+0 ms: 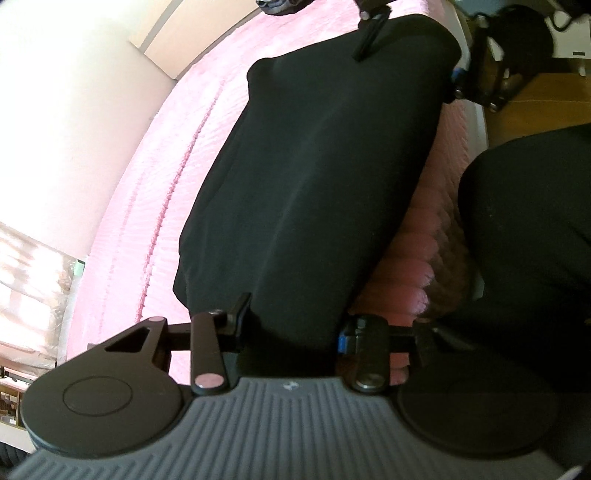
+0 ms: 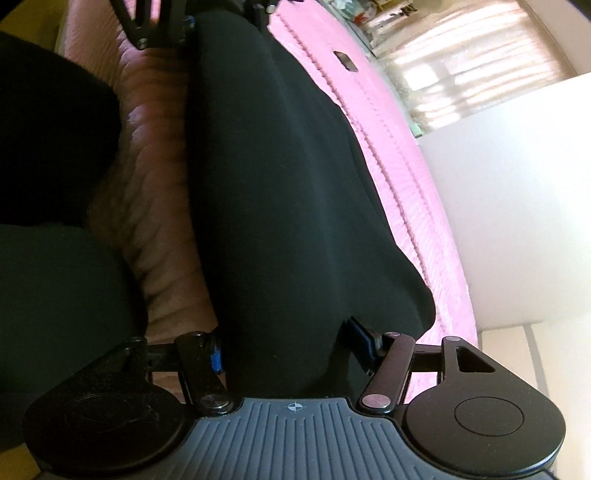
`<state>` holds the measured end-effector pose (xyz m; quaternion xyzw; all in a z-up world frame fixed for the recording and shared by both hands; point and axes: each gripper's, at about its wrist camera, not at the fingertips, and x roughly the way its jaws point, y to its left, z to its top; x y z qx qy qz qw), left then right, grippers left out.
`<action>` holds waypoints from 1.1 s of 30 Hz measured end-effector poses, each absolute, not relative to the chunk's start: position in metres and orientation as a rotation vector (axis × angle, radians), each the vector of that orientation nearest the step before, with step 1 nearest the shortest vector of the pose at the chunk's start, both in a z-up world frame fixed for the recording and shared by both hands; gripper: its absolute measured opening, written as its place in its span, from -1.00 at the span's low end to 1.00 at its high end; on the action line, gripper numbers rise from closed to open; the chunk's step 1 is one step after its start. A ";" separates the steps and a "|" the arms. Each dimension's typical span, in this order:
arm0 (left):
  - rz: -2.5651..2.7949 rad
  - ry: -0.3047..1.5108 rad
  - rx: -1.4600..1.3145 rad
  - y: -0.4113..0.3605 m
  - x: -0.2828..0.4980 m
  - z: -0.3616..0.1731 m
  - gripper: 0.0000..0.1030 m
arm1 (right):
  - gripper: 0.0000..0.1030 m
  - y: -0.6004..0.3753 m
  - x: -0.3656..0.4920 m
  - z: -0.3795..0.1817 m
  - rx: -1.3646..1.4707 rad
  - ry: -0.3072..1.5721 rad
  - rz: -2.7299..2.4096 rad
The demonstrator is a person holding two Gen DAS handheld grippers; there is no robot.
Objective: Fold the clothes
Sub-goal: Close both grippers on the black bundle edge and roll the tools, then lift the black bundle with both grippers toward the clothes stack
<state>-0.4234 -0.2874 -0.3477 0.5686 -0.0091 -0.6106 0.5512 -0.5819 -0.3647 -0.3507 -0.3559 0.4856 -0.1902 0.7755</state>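
A black garment (image 1: pixel 314 177) lies stretched as a long band over a pink bedspread (image 1: pixel 155 177). My left gripper (image 1: pixel 291 328) sits at its near end, fingers spread to either side with cloth bunched between them. The right gripper (image 1: pixel 406 48) shows at the far end in this view. In the right wrist view the same black garment (image 2: pixel 280 192) runs away from my right gripper (image 2: pixel 291 347), whose fingers also stand on either side of the cloth. The left gripper (image 2: pixel 207 22) shows at the far end there. The fingertips are hidden by fabric.
The pink bedspread (image 2: pixel 391 147) has a quilted side (image 2: pixel 147 177) at the bed edge. A person's dark-clothed legs (image 1: pixel 528 236) stand by the bed. A white wall (image 1: pixel 66 110) and a bright curtained window (image 2: pixel 461 66) lie beyond. A small dark object (image 2: pixel 345 61) rests on the bed.
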 end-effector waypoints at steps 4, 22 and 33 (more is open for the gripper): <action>-1.443 -0.013 1.350 -0.289 -0.422 -0.350 -0.27 | 0.20 -0.366 -0.581 -0.351 -0.763 1.052 -0.417; -1.448 -0.018 1.363 -0.282 -0.424 -0.351 -0.27 | 0.20 -0.353 -0.591 -0.354 -0.730 1.047 -0.431; -1.413 -0.112 1.375 -0.272 -0.430 -0.364 -0.15 | -0.10 -0.349 -0.589 -0.356 -0.702 1.054 -0.432</action>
